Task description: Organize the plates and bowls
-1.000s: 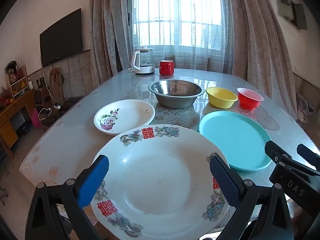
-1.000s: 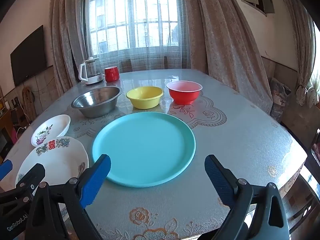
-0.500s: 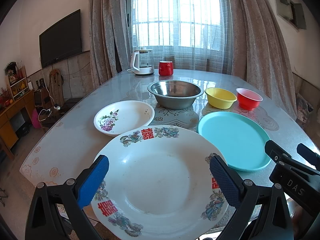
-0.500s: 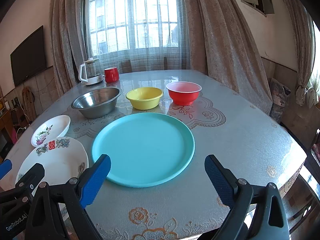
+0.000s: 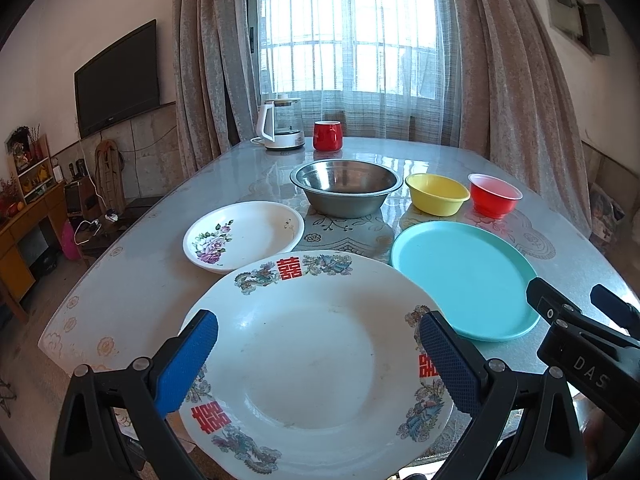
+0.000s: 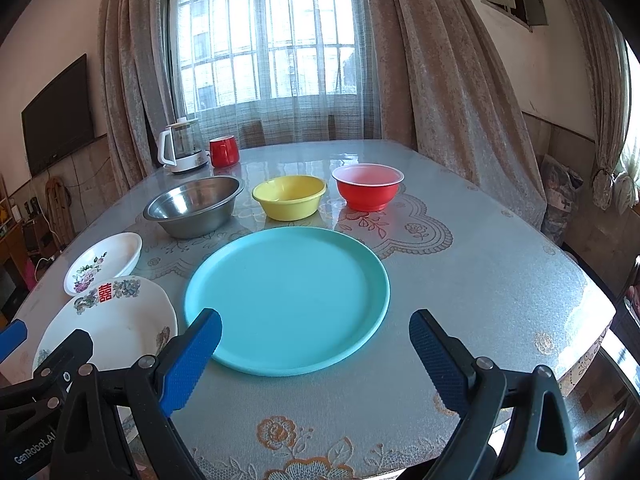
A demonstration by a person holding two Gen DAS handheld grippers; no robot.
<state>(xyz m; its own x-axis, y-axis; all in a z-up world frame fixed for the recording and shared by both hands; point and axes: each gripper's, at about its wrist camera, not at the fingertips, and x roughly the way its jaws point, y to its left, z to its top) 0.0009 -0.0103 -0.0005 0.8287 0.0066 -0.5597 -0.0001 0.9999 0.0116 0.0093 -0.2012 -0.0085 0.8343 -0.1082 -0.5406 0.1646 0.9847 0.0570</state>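
Note:
A large white plate with red characters (image 5: 316, 360) (image 6: 116, 320) lies at the table's near left edge. My left gripper (image 5: 318, 334) is open and empty above it. A teal plate (image 5: 460, 276) (image 6: 288, 296) lies to its right. My right gripper (image 6: 316, 330) is open and empty over the teal plate's near rim. Behind stand a small floral plate (image 5: 244, 236) (image 6: 104, 260), a steel bowl (image 5: 346, 186) (image 6: 196, 204), a yellow bowl (image 5: 436, 194) (image 6: 290, 198) and a red bowl (image 5: 494, 200) (image 6: 368, 186).
A white kettle (image 5: 280, 128) (image 6: 180, 150) and a red mug (image 5: 327, 135) (image 6: 224, 151) stand at the far edge of the table (image 6: 480, 272). Curtains and a window are behind. A TV (image 5: 116, 76) hangs on the left wall.

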